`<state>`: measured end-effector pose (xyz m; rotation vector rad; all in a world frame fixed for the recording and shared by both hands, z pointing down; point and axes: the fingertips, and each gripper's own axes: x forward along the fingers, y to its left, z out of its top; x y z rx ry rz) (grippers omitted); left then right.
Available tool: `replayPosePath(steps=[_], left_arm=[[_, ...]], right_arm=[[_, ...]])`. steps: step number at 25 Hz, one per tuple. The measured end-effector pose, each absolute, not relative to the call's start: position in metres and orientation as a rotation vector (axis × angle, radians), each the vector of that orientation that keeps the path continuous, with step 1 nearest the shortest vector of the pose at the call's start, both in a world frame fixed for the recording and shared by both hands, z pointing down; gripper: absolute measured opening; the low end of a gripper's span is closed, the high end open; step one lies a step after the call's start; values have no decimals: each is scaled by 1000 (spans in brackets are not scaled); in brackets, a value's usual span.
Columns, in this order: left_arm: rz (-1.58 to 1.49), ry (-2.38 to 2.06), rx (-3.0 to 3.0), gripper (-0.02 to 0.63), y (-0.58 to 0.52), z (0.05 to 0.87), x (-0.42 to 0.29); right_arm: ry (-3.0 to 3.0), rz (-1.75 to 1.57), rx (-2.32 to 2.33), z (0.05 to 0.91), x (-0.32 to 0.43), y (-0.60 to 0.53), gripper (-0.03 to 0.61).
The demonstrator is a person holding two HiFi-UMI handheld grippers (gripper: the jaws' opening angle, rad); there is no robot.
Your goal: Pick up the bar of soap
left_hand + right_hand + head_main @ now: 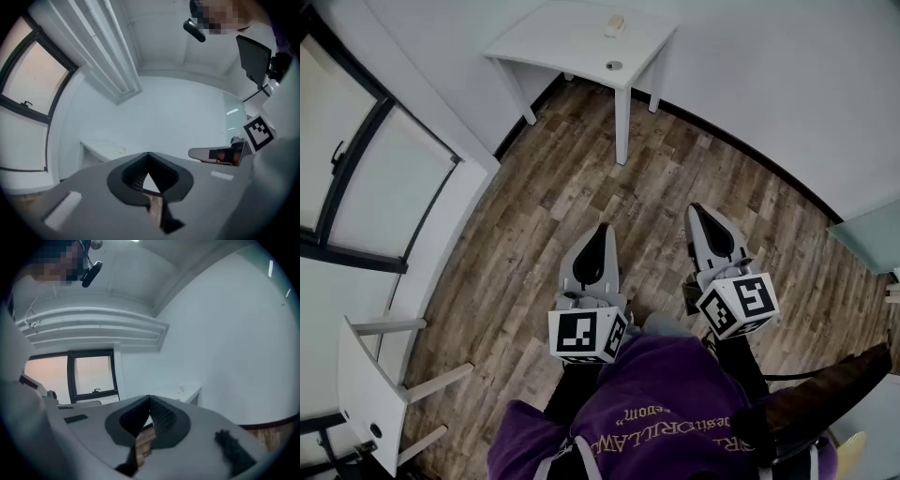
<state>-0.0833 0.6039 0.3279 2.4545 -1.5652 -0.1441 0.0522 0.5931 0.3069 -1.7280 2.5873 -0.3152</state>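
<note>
The bar of soap is a small pale block lying near the far edge of a white table across the room. It shows as a tiny speck in the left gripper view and again as a speck in the right gripper view. My left gripper and right gripper are held side by side over the wooden floor, well short of the table. Both point toward it. Each is shut, the jaw tips meeting, with nothing between them: the left gripper, the right gripper.
A small round object lies on the table's near corner. A white chair stands at the lower left beside a dark-framed window. A pale glass-like surface juts in at the right. Wood flooring stretches between me and the table.
</note>
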Motion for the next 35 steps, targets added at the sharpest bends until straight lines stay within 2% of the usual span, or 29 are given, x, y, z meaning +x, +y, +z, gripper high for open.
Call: replayPosePath(steps=[8,23,35], left_arm=[[-130,-1560,2416,5,568,348,-93],[-148,-1704,2346,5,411,336,-64],[-124,-1822,2280,5,343,340,-57]], right_arm=[[2590,-308,-1732,320,45,554,8],[2734,-267,-1545,310,60,386,8],[2770,-285,-1469,315,72,311,8]])
